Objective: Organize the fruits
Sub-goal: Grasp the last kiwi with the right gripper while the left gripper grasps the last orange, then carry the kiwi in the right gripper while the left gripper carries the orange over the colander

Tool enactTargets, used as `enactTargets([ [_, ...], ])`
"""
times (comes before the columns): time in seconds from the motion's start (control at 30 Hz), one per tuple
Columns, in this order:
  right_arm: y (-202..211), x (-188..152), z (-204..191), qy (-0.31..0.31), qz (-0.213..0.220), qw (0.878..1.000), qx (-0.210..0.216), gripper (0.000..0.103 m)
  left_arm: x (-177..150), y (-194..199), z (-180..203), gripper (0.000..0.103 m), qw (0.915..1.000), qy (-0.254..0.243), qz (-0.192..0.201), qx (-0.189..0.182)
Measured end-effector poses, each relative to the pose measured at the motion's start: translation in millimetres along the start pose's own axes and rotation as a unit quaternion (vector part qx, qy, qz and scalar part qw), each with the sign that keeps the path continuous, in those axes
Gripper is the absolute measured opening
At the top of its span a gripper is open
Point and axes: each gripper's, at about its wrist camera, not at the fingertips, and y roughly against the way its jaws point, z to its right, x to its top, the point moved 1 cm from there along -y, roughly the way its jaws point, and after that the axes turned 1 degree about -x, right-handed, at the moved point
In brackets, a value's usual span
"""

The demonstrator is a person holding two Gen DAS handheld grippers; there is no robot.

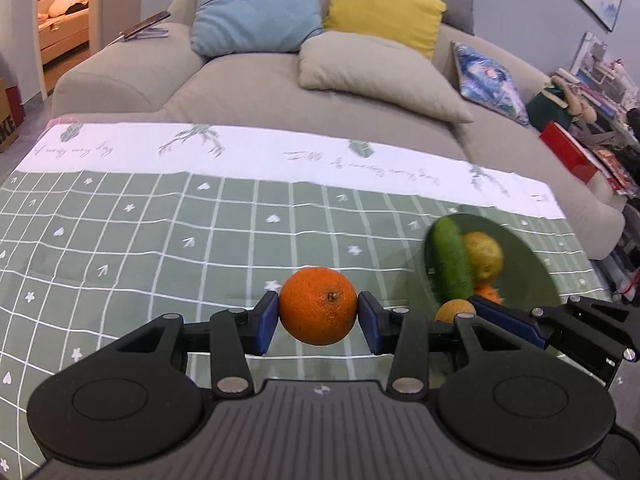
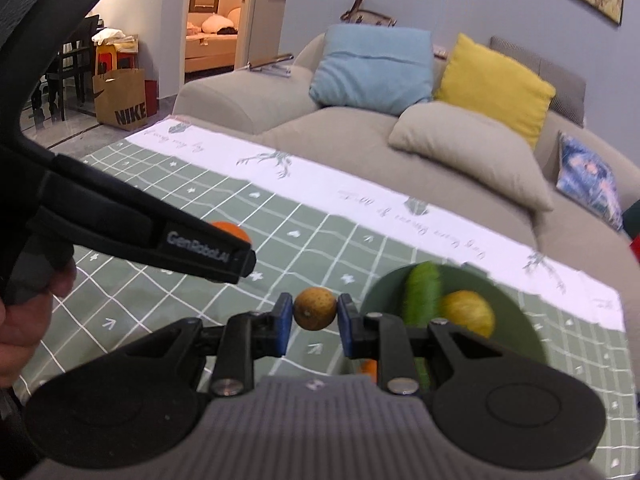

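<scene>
My left gripper (image 1: pixel 318 318) is shut on a large orange (image 1: pixel 318 306) and holds it above the green checked tablecloth (image 1: pixel 160 232). My right gripper (image 2: pixel 312 320) is shut on a small yellow-brown round fruit (image 2: pixel 315 309), held just left of a green bowl (image 2: pixel 516 320). The bowl holds a green cucumber (image 2: pixel 422 292), a yellow citrus fruit (image 2: pixel 468 312) and a small orange piece (image 2: pixel 369 367). In the left wrist view the bowl (image 1: pixel 528 264) with the cucumber (image 1: pixel 450 260) is to the right. The left gripper with its orange (image 2: pixel 230 230) shows in the right wrist view.
A beige sofa (image 1: pixel 248 84) with blue (image 1: pixel 256 8), yellow (image 1: pixel 384 8) and beige (image 1: pixel 376 76) cushions stands behind the table. Cluttered shelves (image 1: pixel 592 100) are at the right. A paper bag (image 2: pixel 120 98) stands on the floor at the far left.
</scene>
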Motion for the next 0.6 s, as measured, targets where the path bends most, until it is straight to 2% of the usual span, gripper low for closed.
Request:
enactTargets([
  [0.3, 25.4, -10.8, 59.4, -0.032, 0.005, 0.999, -0.017, 0.020, 2.5, 0.4, 49.8, 0.048, 0.9986, -0.036, -0.002, -0.037],
  [0.47, 21.1, -16.6, 93.8, -0.052, -0.003, 0.998, -0.026, 0.020, 7.1, -14.8, 73.1, 0.048, 0.9968, -0.046, -0.017, -0.063],
  [0.6, 11.4, -21.6, 112.3, -0.036, -0.014, 0.999, -0.031, 0.020, 7.3, -30.5, 87.0, 0.048, 0.9950, -0.042, -0.040, -0.082],
])
